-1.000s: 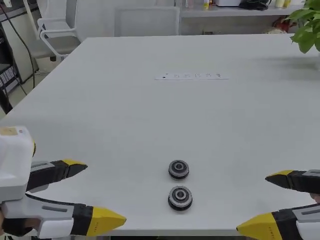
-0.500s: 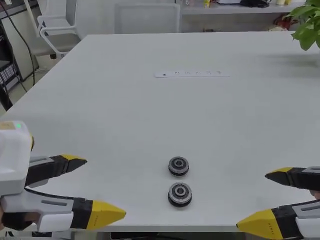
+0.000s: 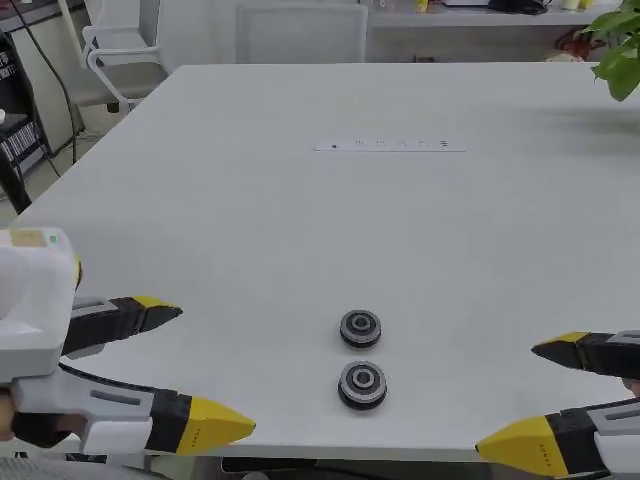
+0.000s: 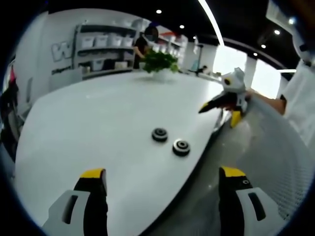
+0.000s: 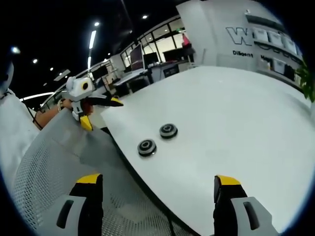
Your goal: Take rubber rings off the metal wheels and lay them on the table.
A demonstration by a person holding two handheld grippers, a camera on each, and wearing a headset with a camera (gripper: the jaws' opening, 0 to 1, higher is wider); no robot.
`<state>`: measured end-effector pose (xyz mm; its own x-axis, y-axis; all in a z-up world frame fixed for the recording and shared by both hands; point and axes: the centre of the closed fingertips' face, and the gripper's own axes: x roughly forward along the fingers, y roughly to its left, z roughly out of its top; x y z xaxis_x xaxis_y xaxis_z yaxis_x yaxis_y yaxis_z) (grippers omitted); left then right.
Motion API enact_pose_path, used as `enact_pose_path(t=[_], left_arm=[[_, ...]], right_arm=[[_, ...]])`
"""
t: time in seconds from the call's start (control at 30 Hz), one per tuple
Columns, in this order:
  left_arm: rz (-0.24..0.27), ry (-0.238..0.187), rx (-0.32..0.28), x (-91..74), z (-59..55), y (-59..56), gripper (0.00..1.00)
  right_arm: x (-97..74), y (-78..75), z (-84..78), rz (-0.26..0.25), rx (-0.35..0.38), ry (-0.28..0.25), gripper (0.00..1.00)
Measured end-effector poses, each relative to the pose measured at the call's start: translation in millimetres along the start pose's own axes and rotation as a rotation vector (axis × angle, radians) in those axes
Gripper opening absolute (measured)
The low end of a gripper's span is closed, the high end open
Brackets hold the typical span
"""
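Observation:
Two small metal wheels with black rubber rings lie flat near the table's front edge, the farther wheel [image 3: 360, 328] just behind the nearer wheel [image 3: 362, 384]. Both also appear in the left gripper view, the farther wheel [image 4: 159, 134] and the nearer wheel [image 4: 181, 147], and in the right gripper view, the farther wheel [image 5: 168, 131] and the nearer wheel [image 5: 146, 147]. My left gripper [image 3: 215, 370] hovers open at the front left, well apart from the wheels. My right gripper [image 3: 510, 398] hovers open at the front right, holding nothing.
A white power strip [image 3: 390, 146] lies flat at the table's middle. A green plant [image 3: 622, 50] stands at the far right. White chairs [image 3: 120, 55] stand beyond the far edge. The table's front edge [image 3: 350, 460] runs just below the nearer wheel.
The head camera has shifted slightly, so the picture moved a little. The wheels and both grippers hold the same places relative to each other.

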<state>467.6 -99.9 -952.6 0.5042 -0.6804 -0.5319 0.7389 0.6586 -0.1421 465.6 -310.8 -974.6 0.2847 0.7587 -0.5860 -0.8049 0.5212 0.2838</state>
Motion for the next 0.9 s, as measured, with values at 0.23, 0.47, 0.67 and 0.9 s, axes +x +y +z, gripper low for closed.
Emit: enact_pose_path(t=[0.23, 0.47, 0.67, 0.9], left_arm=[[-0.003, -0.005, 0.004, -0.3, 2.0, -0.7, 0.96], [-0.005, -0.060, 0.021, -4.6, 18.1, -0.1, 0.97], [-0.056, -0.124, 0.090, -13.1, 45.6, -18.6, 0.95], [-0.063, -0.135, 0.166, -12.7, 66.0, -21.4, 0.92]], right_arm=[[0.3, 0.2, 0.4, 0.003, -0.010, 0.003, 0.93], [-0.4, -2.1, 3.2, -0.008, -0.026, 0.001, 0.91], [-1.4, -0.9, 4.1, -0.021, -0.096, 0.042, 0.89], [-3.2, 0.3, 21.2, -0.021, -0.171, 0.061, 0.88]])
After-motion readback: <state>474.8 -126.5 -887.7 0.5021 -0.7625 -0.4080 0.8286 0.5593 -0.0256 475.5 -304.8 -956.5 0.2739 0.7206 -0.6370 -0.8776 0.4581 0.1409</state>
